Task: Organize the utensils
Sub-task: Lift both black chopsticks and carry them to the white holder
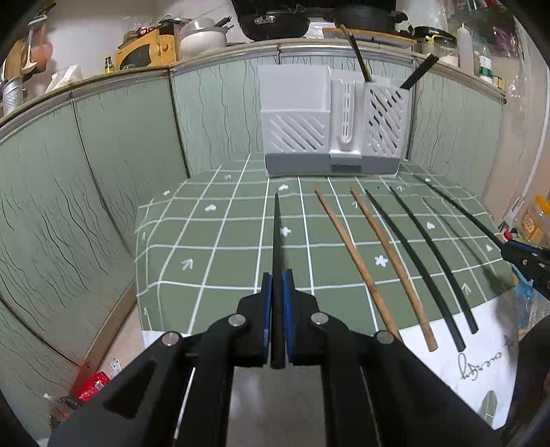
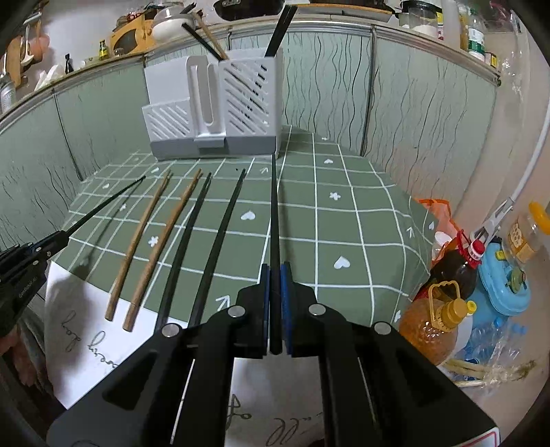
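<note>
Cursive handwriting loops across the white paper at the table's near edge, but it's illegible; the bottle labels are too small to read.

Both views are evenly lit by soft indoor light, slightly dim with a greenish cast. Fisheye distortion bows the green panelled wall and blackens the corners. Faint shadows lie beside the chopsticks on the green checked worktop. Edge clutter looks soft and smeared.

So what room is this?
Most likely a home kitchen: pans sit on the ledge, a white utensil holder stands on the checked cloth, and cooking oil bottles stand beside it.
</note>
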A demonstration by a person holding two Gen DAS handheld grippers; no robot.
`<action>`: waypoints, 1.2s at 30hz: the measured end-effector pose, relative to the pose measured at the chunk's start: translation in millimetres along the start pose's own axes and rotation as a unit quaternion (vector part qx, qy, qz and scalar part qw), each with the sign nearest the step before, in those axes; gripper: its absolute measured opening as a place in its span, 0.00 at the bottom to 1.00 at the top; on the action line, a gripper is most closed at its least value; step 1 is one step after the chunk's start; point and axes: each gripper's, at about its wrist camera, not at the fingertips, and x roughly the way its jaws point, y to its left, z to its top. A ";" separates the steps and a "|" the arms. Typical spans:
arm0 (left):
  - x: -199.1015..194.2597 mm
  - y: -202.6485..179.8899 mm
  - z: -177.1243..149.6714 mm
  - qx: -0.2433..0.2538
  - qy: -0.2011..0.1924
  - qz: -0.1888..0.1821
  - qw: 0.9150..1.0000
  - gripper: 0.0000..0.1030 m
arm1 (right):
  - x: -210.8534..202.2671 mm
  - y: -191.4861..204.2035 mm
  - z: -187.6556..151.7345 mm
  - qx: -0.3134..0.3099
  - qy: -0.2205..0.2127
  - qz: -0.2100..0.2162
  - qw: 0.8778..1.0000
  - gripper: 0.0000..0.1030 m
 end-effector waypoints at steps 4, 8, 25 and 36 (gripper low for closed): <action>-10.7 5.4 8.4 -0.001 -0.007 -0.006 1.000 0.08 | -10.3 -2.5 7.7 0.000 -0.010 0.001 1.000 0.06; -22.7 10.0 18.4 -0.002 -0.012 -0.013 1.000 0.08 | -21.7 -4.5 17.0 0.000 -0.022 0.002 1.000 0.06; -55.1 27.5 74.0 0.022 -0.028 -0.039 0.999 0.08 | -67.6 -5.6 67.9 -0.021 -0.073 0.029 0.997 0.06; -64.1 38.3 98.4 0.017 -0.043 -0.089 0.995 0.08 | -84.4 -2.0 89.4 -0.040 -0.089 0.045 0.994 0.06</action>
